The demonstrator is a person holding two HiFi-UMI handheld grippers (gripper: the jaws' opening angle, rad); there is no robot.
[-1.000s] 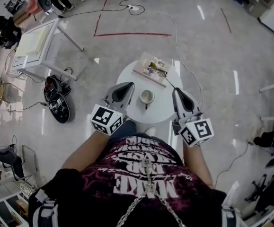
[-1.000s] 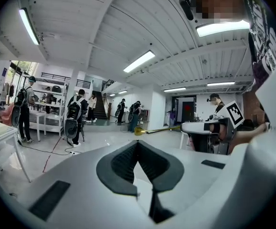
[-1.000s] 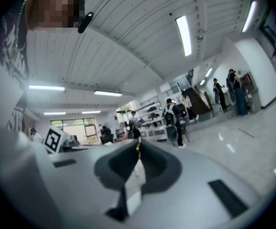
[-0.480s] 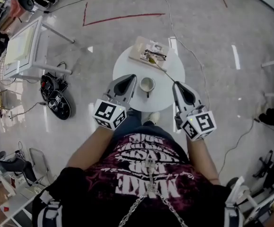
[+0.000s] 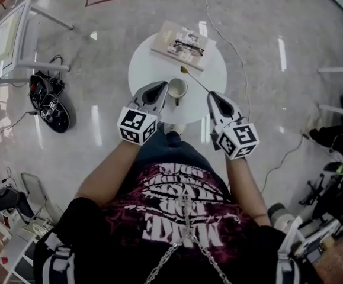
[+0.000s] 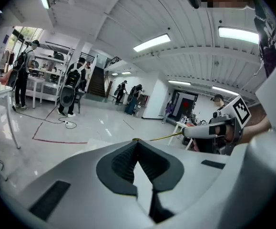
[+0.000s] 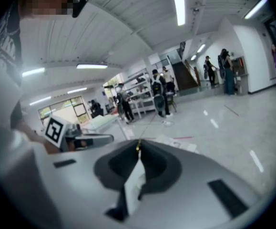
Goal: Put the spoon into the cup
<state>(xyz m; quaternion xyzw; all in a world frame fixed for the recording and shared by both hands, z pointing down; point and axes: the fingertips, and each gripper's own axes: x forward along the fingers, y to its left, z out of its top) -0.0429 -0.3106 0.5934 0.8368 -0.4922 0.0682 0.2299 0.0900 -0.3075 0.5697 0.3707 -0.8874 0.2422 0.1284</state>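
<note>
Gold-coloured spoon (image 5: pixel 196 81), held by its handle end in the closed jaws of the right gripper (image 5: pixel 210 94). Its long axis runs diagonally, with the bowl pointing away from the person and to the left. It hangs over the round white worktop (image 5: pixel 147 70), between the cup (image 5: pixel 177 88) and the book (image 5: pixel 170 39) carrying glasses (image 5: pixel 190 46). Left gripper (image 5: pixel 162 86): jaws closed on nothing, just left of the cup.
</note>
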